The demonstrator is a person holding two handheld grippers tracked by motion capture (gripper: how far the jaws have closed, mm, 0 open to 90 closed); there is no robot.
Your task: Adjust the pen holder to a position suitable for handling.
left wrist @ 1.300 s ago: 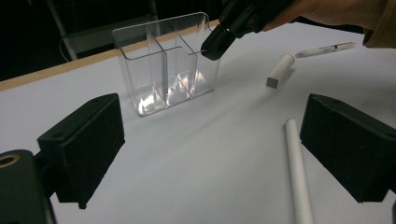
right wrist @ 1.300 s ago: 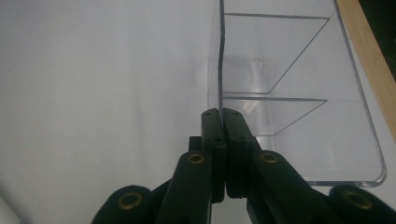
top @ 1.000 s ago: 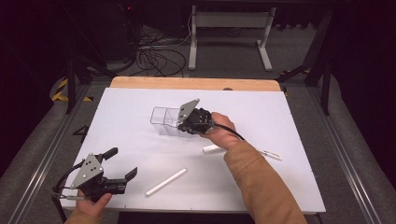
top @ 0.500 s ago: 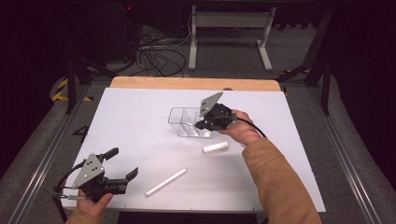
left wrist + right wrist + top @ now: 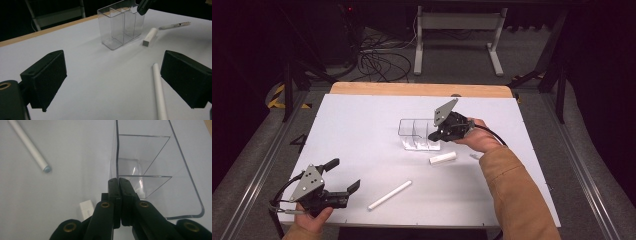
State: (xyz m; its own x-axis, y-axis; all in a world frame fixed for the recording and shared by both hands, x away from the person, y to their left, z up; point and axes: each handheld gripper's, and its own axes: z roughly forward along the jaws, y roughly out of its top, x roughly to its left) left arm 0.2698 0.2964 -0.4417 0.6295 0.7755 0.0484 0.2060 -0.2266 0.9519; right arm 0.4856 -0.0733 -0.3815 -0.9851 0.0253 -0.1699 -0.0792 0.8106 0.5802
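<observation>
The right gripper (image 5: 443,131) pinches the near wall of the clear three-compartment organizer (image 5: 417,134), mid-desk. The left gripper (image 5: 337,184) rests wide open by the near-left corner. The pinch should stay firm and the organizer level while repositioning.

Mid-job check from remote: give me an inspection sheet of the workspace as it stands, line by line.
Surface: white table, wooden strip along its far edge.
Job's things: clear divided organizer upright, compartments look empty; long white tube; short white stick; thin pen.
Clutter: nothing seen.
Grippers: right gripper shut on the organizer's wall; left gripper open, holding nothing.
Cables: one trails from each gripper; a bundle on the floor beyond.
Surroundings: dark room, metal stand legs behind.
</observation>
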